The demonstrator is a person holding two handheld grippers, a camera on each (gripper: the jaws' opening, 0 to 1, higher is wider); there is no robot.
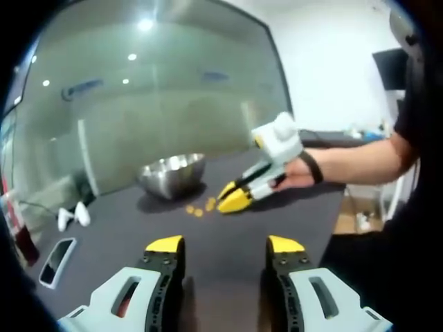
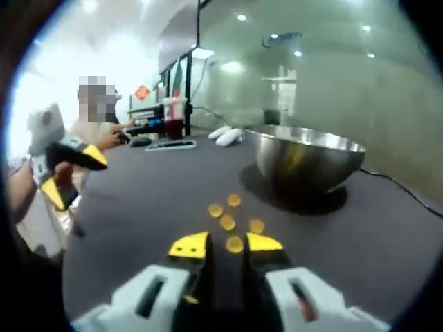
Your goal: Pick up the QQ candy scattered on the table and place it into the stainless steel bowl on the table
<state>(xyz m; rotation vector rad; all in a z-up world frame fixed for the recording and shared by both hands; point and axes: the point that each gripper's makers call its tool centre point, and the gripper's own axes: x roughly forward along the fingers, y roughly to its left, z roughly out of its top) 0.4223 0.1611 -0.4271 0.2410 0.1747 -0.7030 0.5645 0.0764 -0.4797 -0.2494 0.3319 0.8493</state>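
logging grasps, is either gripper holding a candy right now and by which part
Nothing is held: left gripper is open over bare table; right gripper is open, round yellow candy lying between its tips.

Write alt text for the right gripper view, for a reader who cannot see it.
The right gripper, fingers slightly apart, closes in on one of five yellow QQ candies on a dark table. A stainless steel bowl stands just beyond the candies, and the left gripper hangs open at the left.
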